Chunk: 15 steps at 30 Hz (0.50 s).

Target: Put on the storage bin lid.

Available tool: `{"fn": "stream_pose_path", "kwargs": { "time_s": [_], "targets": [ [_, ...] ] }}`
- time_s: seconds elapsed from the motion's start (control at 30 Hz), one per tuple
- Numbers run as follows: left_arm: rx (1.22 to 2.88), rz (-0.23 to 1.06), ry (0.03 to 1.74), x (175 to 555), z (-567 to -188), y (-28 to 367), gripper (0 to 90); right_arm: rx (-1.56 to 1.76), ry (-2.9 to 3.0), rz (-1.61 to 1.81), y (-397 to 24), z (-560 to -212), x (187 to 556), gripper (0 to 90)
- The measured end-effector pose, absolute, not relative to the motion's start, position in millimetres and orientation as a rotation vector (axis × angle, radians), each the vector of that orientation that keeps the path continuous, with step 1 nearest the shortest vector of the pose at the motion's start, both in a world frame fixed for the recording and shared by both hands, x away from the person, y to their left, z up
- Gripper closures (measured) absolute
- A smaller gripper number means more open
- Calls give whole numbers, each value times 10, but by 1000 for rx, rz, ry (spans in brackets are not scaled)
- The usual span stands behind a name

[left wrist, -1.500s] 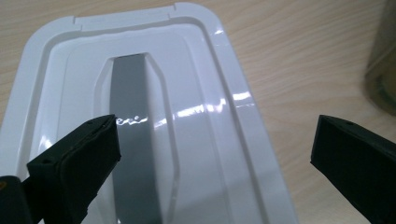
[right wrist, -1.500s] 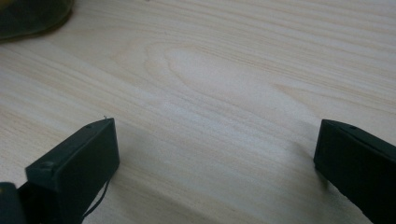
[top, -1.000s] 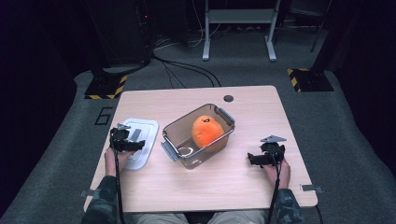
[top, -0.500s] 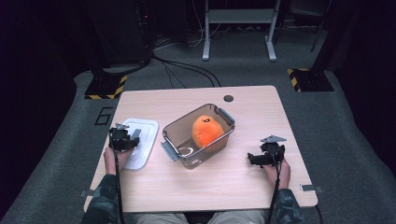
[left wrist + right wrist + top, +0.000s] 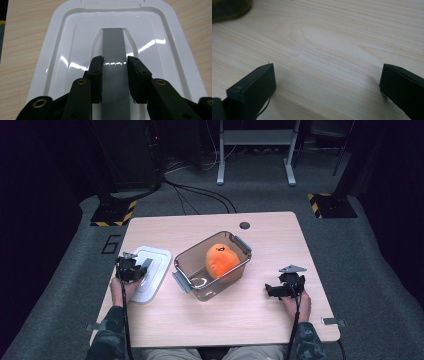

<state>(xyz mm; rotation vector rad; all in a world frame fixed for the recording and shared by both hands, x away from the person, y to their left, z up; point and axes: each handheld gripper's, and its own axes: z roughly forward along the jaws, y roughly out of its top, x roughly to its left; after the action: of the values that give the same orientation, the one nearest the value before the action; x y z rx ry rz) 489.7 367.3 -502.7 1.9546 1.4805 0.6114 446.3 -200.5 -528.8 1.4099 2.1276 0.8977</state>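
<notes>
so the left gripper (image 5: 114,77) has just closed its jaws, clamped on the grey handle strip (image 5: 113,50) of the white lid (image 5: 148,270), which lies flat on the desk (image 5: 260,320) left of the clear box (image 5: 212,265). right gripper (image 5: 286,287) jaws wide apart over bare wood

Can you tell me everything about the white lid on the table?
The white lid looks like glossy plastic, a rectangle with rounded corners and stepped ridges. It lies flat on the wooden table, left of the clear box and apart from it. A grey raised handle strip runs down its middle. The left gripper has just closed on that strip, one jaw on each side.
</notes>
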Motion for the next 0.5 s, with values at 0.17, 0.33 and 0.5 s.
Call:
{"fn": "stream_pose_path", "kwargs": {
  "time_s": [0.17,0.33,0.5],
  "targets": [
    [1950,608,1464,4856,-4917,3670,664,1410,2128,898,-2005,-5288,4463,0],
    [1951,614,1432,4820,-4748,3673,665,1411,2127,898,-2004,-5288,4462,0],
    [1945,602,1408,4795,-4573,3681,664,1411,2127,898,-2004,-5288,4462,0]
  ]
}}
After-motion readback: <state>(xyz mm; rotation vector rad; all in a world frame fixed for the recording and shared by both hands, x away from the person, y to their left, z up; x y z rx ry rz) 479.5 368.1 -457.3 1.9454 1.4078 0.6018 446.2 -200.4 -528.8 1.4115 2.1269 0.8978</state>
